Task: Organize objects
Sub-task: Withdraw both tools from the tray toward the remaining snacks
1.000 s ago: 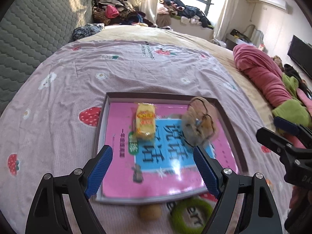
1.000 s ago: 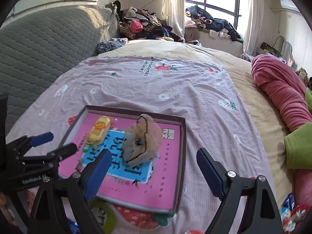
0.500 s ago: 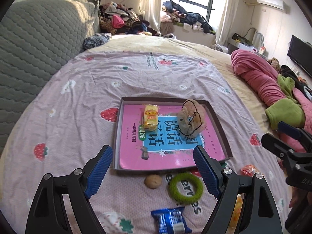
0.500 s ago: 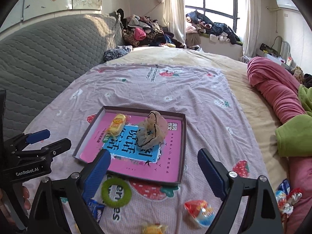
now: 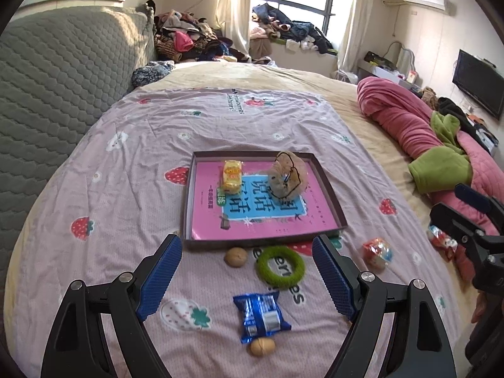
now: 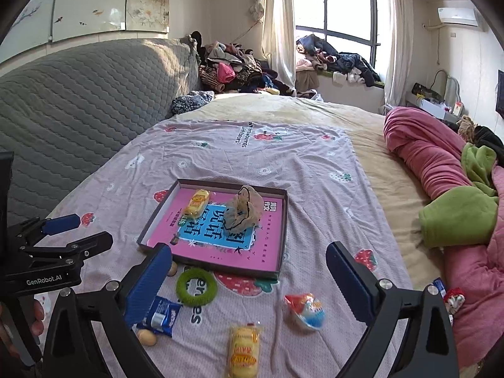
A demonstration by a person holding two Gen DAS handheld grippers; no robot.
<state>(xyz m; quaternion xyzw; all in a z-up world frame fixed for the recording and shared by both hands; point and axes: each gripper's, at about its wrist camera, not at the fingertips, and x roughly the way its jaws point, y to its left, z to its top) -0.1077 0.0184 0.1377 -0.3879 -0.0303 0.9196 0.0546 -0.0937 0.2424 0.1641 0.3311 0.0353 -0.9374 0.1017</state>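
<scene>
A shallow brown tray [image 5: 186, 208] [image 6: 283, 220] lined with a pink book lies on the bed. In it sit a yellow snack pack [image 5: 232, 177] [image 6: 197, 202] and a beige scrunchie [image 5: 288, 176] [image 6: 244, 212]. In front of it lie a green ring [image 5: 279, 266] [image 6: 196, 287], two walnuts [image 5: 235, 256] [image 5: 262, 346], a blue packet [image 5: 260, 316] [image 6: 160, 313], a red-blue wrapped snack [image 5: 377, 252] [image 6: 306, 310] and a second yellow pack [image 6: 244, 349]. My left gripper [image 5: 247, 278] and right gripper [image 6: 249, 286] are open and empty, held above these loose items.
The bed has a strawberry-print sheet [image 5: 126, 163], a grey quilted headboard [image 5: 56, 72] on the left and pink and green blankets [image 5: 419, 138] on the right. More snack packets [image 6: 450, 296] lie by the blankets. Clothes are piled by the window [image 5: 289, 31].
Both grippers have pulled back and up from the tray. The ring, walnuts, blue packet and other loose snacks have come into view. Both stay open.
</scene>
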